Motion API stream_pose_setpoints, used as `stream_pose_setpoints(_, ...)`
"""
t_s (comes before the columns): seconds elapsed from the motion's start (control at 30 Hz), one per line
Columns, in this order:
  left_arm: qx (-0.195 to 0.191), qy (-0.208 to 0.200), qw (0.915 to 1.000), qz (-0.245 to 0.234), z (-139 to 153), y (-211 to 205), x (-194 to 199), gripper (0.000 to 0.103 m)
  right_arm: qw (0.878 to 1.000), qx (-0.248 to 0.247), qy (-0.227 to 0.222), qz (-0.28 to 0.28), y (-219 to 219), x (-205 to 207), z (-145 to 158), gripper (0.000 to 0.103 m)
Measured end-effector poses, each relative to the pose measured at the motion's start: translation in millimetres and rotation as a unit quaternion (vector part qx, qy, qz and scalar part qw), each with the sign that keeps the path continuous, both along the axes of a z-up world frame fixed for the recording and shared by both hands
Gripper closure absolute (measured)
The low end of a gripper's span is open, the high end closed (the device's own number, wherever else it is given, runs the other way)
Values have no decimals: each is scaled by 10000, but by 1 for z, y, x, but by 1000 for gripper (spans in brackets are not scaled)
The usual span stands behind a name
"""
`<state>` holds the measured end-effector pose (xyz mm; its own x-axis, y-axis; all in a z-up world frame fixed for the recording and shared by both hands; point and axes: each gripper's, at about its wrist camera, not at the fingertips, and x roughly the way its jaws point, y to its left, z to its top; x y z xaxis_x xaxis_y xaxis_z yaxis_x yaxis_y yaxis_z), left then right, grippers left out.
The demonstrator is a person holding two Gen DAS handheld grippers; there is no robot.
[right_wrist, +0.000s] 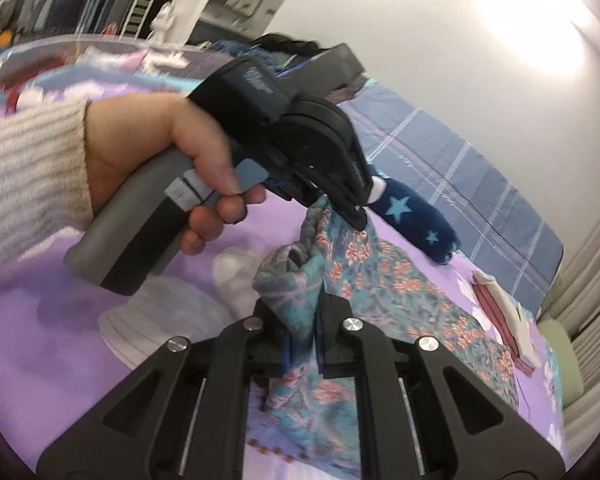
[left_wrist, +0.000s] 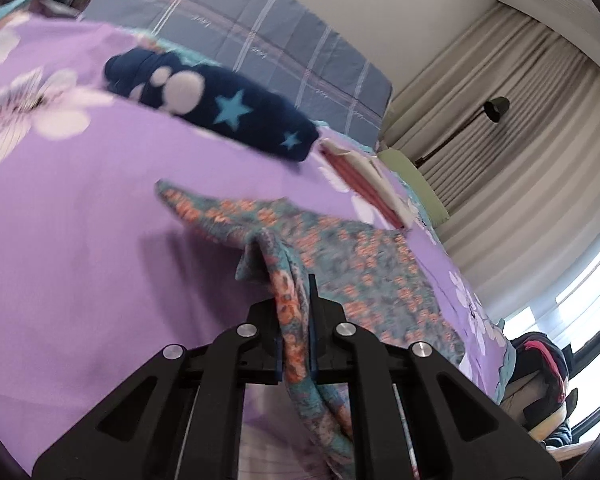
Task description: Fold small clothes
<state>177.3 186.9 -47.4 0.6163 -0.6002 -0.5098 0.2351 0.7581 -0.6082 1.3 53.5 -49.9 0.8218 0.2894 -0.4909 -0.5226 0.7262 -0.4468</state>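
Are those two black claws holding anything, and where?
Both grip the teal floral garment: the left gripper and the right gripper each pinch a bunched fold of it.

Floral garment's (left_wrist: 364, 276) lower end — cut off by frame bottom, pattern blurred

Bright daylight from window (left_wrist: 580, 312), wall (right_wrist: 500, 20) glare, motion blur, fisheye-warped edges

Open bedspread (left_wrist: 80, 240): bare purple stretch on the left side.
Ahead: navy star garment (left_wrist: 220, 116), red-and-white folded piece (left_wrist: 364, 184) block.
Behind them: plaid pillow (left_wrist: 260, 28).
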Motion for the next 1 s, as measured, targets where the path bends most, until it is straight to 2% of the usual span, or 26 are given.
stream_pose_setpoints(0.17, 263, -136, 9995, -132, 26, -35, 9, 95, 9975, 616, 150, -310, -44, 7, 23, 94)
stream_pose_setpoints(0.33, 576, -85, 9981, -200, 37, -76, 20, 95, 9901, 1184, 470, -592, -93, 19, 33, 94)
stream_pose_setpoints(0.6, 1017, 7, 9941, -366, 45, -145, 38, 95, 9699, 2045, 896, -969, -168, 34, 39, 94)
stream_pose_setpoints(0.8, 1290, -49, 9895, -643, 46, -206, 51, 95, 9545, 2468, 1055, -1298, -221, 40, 39, 94)
stream_pose_setpoints(1.0, 1504, 37, 9845, -903, 39, -257, 65, 95, 9424, 2627, 1151, -1724, -263, 43, 33, 94)
